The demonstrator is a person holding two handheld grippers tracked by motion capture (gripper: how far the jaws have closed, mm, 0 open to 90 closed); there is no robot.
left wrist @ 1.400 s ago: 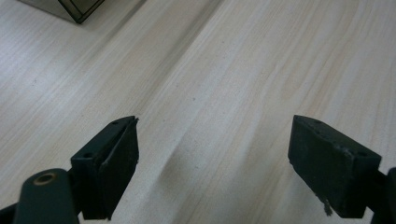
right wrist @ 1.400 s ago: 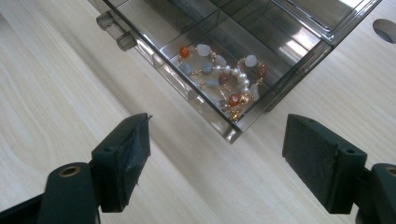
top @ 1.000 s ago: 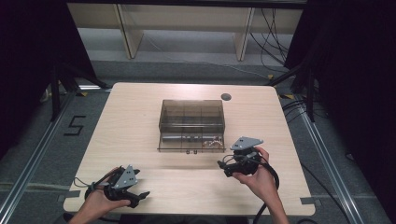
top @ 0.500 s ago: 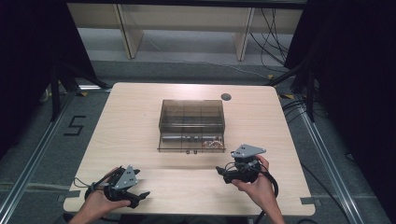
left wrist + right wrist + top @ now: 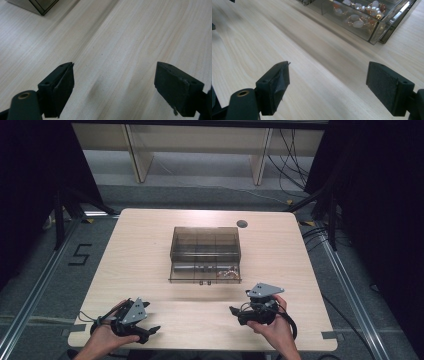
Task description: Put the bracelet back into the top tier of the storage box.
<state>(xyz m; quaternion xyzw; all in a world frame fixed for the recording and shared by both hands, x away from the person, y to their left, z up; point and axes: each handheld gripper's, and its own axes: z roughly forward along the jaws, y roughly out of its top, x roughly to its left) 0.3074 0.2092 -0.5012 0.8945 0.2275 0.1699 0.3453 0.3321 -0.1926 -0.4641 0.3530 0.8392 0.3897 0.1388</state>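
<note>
A smoky clear plastic box with compartments stands in the middle of the table, and a beaded bracelet lies in its front right cell. The right gripper view looks at the box and the beads from nearby. My left gripper rests at the front left of the table, held by a hand, jaws wide apart over bare wood. My right gripper sits front right, below the box, jaws apart and pointing left. Nothing is between either pair of jaws.
The light wooden table has a round dark cable hole at the back right. A corner of the box appears in the left gripper view. Dark curtains and metal rails flank the table; cables lie on the floor behind.
The right hand has drawn its gripper back from the box toward the front edge of the table. The left gripper has stayed put.
</note>
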